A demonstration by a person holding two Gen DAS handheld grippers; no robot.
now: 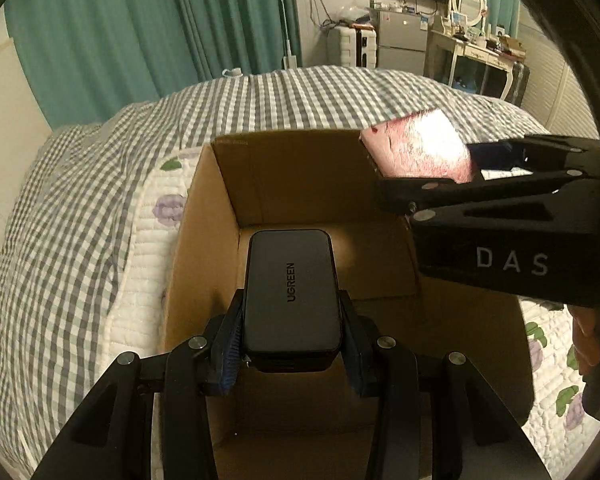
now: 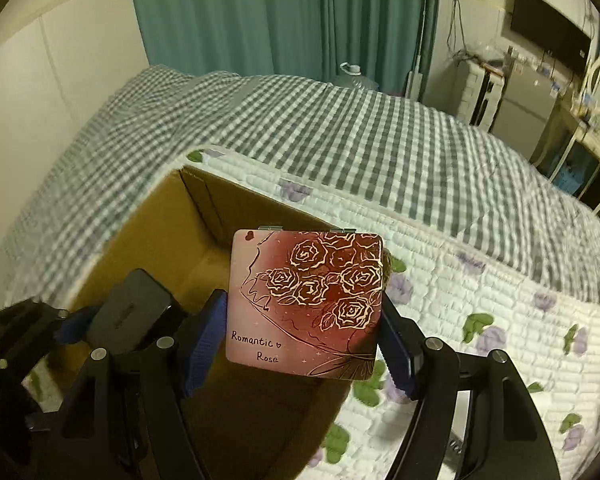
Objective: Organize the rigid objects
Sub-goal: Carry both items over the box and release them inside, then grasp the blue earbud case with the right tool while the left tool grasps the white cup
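Observation:
My left gripper (image 1: 292, 344) is shut on a dark grey UGREEN power bank (image 1: 292, 296) and holds it over the open cardboard box (image 1: 228, 184) on the bed. My right gripper (image 2: 304, 344) is shut on a pink-red square compact marked "Romantic Rose" (image 2: 306, 304), held above the box's right edge (image 2: 156, 240). The compact (image 1: 416, 148) and right gripper (image 1: 440, 176) show at upper right in the left wrist view. The power bank (image 2: 130, 312) and left gripper (image 2: 100, 320) show at lower left in the right wrist view.
The box stands on a white quilt with purple flowers (image 2: 480, 300) over a grey checked bedspread (image 1: 80, 220). Teal curtains (image 1: 140, 32) hang behind the bed. A dresser with mirror (image 1: 468, 20), a small fridge (image 1: 400, 36) and a wall TV stand at the back right.

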